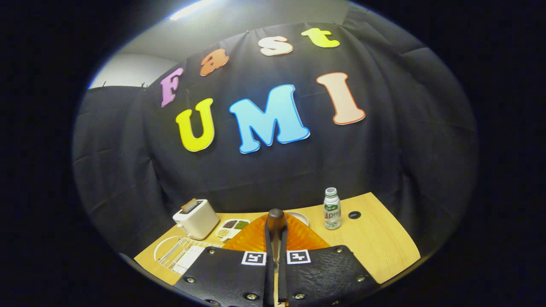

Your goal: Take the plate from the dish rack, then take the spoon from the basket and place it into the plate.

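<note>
Gripper view: gripper (276, 256), fingers nearly together, clamping a wooden-handled spoon (276, 221) upright. Beyond it, orange plate (256, 238) mid-bench. Pale wooden bench (384, 243): white dish rack (181, 253) near left corner, toaster (196, 218) and compartment tray (232, 227) behind, bottle (332, 209) toward rear right. Black cloth wall behind.

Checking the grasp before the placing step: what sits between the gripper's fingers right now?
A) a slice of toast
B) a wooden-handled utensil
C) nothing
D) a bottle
B: the gripper is closed on a slim wooden-handled utensil, its rounded dark end rising above the orange plate just ahead.
</note>
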Demonstrator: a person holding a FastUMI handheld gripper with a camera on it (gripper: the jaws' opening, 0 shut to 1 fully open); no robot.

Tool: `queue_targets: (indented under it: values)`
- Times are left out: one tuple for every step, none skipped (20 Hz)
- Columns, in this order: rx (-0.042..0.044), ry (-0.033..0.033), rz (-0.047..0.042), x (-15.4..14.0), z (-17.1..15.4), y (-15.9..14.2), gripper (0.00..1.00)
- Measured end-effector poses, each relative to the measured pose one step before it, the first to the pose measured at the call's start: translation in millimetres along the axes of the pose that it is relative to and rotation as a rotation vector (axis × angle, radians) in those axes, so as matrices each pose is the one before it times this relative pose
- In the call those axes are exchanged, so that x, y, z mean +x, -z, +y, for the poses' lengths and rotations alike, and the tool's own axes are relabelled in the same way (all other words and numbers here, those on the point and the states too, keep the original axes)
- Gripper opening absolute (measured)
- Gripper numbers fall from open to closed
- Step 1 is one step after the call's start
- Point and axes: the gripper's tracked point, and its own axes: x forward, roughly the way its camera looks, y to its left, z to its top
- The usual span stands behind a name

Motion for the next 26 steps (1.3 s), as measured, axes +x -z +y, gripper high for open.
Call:
queue_targets:
  values:
    - [-0.01014,-0.02805,0.00908,-4.23,15.91,3.78,0.03]
    - [-0.0078,-0.03038,0.00879,-5.09,16.03,5.95,0.03]
    - [-0.01089,-0.02973,0.01037,-4.04,17.5,6.41,0.03]
    - [-0.0172,-0.02946,0.0131,-2.62,17.0,10.63,0.03]
    - [-0.01811,-0.02661,0.01769,-1.29,16.51,10.32,0.03]
    - [-0.0184,-0.02565,0.01891,-2.7,15.56,13.56,0.03]
    - [-0.01105,-0.0247,0.02103,-2.07,15.57,13.15,0.03]
    - [-0.00454,-0.0255,0.01901,-0.24,15.07,12.79,0.03]
    - [-0.00868,-0.02807,0.02384,0.62,15.07,14.33,0.03]
    - [-0.007,-0.01963,0.02304,1.02,12.5,13.9,0.03]
    - [-0.00875,-0.0181,0.02019,1.56,11.76,14.46,0.03]
    - [-0.00652,-0.0186,0.02346,1.87,13.66,13.88,0.04]
    - [-0.00894,-0.02064,0.02697,1.38,12.4,17.27,0.03]
    - [-0.01336,-0.01612,0.02473,2.63,12.05,16.54,0.03]
    - [-0.02077,-0.01145,0.02052,4.53,8.71,14.5,0.04]
    - [-0.02609,-0.00519,0.01901,3.52,7.49,13.11,0.03]
    - [-0.02493,-0.00528,0.01634,2.72,6.81,11.6,0.03]
    - [-0.01484,-0.00713,0.01165,2.72,6.98,9.34,0.03]
    - [-0.00454,-0.00826,0.00349,1.85,6.5,6.63,0.03]
    - [0.0035,-0.00118,-0.00315,4.0,4.28,3.64,0.03]
    - [0.00091,0.00327,-0.00537,1.57,1.54,2.93,0.03]
    - [-0.00262,0.00451,-0.00712,0.83,1.49,1.92,0.03]
    - [-0.00576,-0.00346,-0.00366,-1.38,2.44,2.1,0.03]
    - [0.00068,-0.00604,-0.00229,-0.68,2.01,2.88,0.03]
    - [0.00254,-0.00436,-0.00159,-1.58,1.27,2.47,0.04]
    - [0.00328,-0.01334,-0.00238,-1.77,3.21,0.9,0.06]
